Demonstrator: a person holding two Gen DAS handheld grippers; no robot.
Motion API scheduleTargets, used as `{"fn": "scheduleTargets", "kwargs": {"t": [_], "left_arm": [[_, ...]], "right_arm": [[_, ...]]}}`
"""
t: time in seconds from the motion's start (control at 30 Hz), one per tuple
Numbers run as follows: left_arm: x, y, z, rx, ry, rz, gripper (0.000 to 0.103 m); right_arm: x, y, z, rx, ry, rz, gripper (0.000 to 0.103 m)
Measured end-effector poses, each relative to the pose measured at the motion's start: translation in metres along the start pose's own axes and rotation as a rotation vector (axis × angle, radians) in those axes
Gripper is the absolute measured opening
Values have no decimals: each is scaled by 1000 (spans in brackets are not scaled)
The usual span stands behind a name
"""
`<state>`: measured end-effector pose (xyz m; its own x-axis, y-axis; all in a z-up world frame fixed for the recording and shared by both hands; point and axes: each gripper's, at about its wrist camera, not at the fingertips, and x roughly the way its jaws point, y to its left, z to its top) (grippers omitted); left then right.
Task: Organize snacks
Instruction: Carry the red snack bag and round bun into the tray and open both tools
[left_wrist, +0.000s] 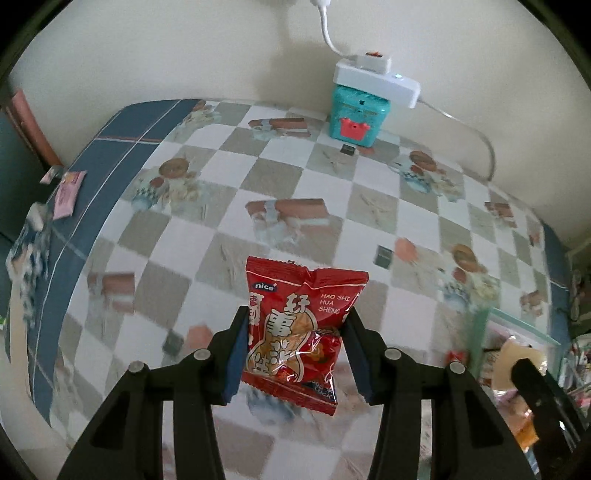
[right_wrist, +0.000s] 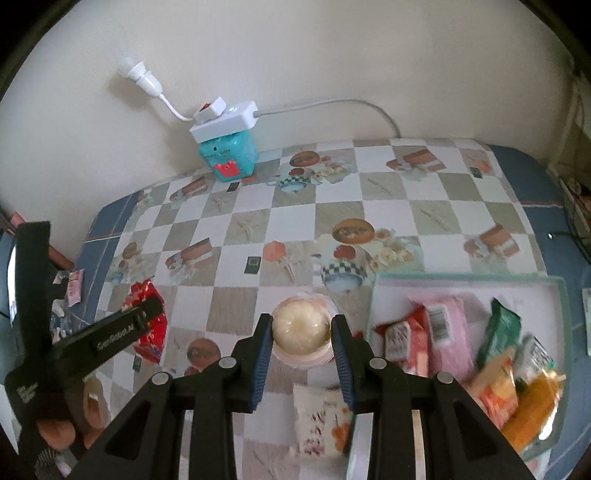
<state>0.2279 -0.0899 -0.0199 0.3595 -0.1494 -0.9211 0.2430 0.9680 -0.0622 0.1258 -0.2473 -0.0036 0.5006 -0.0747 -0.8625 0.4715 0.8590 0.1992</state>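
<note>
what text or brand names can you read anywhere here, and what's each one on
"nice" on the red snack packet held in the left gripper.
"HAO SHI HUA SHENG" on the same packet, beside large Chinese characters.
"SenRobot.AI" on the left gripper's finger, seen from the right wrist view.
Print on the packets in the tray, the barcode label on the pink one and the pink packet at the table edge is too blurred to read.
</note>
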Motion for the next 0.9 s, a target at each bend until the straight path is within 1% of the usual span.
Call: {"fn": "scheduleTargets", "kwargs": {"t": [0.13,0.33,0.57,0.63,0.77,0.9], "left_arm": [[-25,-11,-20,-17,-19,-27,50],[-52,-33,-46,-4,-60,-32,50],[-67,-59,-70,41,-96,-13,50],[-70,-66,-74,50,-105,-8,50],[-74,-83,-78,75,-114,-5,51],[-78,-100,-83,106,-131,6,51]], "right_arm": [[-21,-9,-13,30,-18,10,34],[-48,-28,-32,77,-45,18,34],[-72,-56,-51,117,-77,11,34],[-75,-63,-53,127,-83,5,34],[-85,-78,-53,131,-109,-41,34],[-92,-94,-53,151,-121,-45,34]]}}
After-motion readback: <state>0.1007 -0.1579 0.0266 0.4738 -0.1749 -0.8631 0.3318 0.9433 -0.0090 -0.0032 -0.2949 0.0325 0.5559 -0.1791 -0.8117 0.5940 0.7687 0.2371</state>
